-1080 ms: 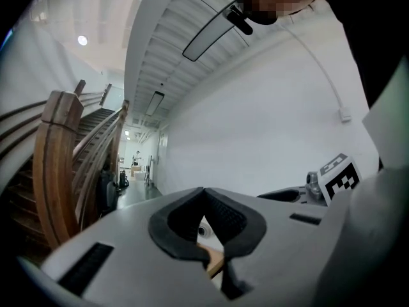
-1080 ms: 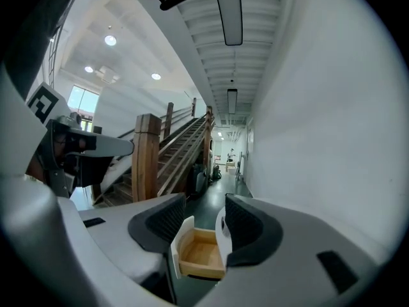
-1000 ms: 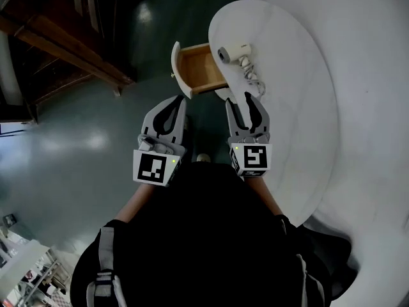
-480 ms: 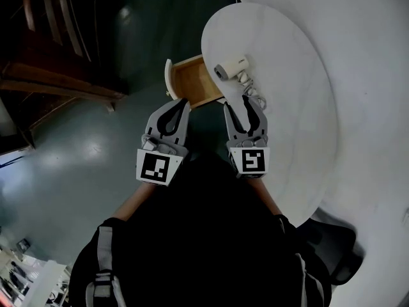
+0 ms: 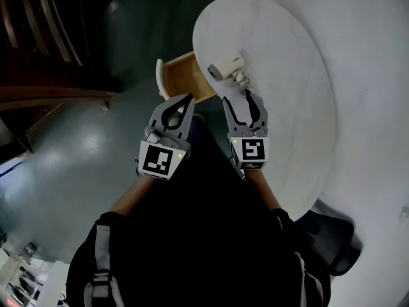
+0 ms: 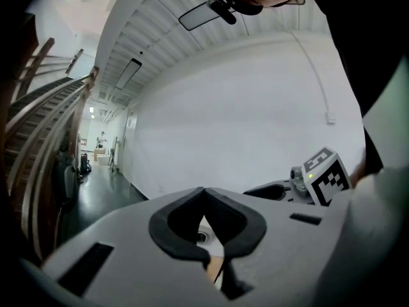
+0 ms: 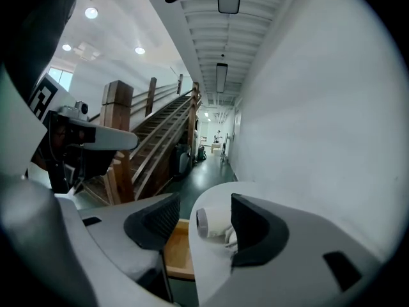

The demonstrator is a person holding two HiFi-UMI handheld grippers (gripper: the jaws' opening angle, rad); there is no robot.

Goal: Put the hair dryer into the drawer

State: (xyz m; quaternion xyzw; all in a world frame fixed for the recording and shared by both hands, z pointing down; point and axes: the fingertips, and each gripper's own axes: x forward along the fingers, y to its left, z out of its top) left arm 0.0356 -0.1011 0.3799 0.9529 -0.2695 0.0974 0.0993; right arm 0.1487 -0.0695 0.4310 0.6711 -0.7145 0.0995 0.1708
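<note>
A white hair dryer point(image 5: 225, 66) lies on the round white table point(image 5: 287, 75), its coiled cord trailing towards me. Under the table's edge, the wooden drawer point(image 5: 182, 77) stands pulled open. My right gripper point(image 5: 243, 96) is just short of the cord, and its jaws are opening with nothing between them. In the right gripper view the hair dryer point(image 7: 214, 222) shows ahead in the gap, above the drawer point(image 7: 176, 251). My left gripper point(image 5: 187, 97) is shut and empty, in front of the drawer. Its joined tips point(image 6: 204, 192) frame a bit of the dryer's nozzle.
A wooden staircase point(image 5: 38, 75) rises at the left over a dark green floor point(image 5: 83, 152). A white wall point(image 5: 370, 107) curves behind the table. A dark seat-like shape point(image 5: 332, 248) sits low at the right.
Both grippers have come forward and down towards the drawer and the hair dryer. The right gripper's jaws stand wider apart than before.
</note>
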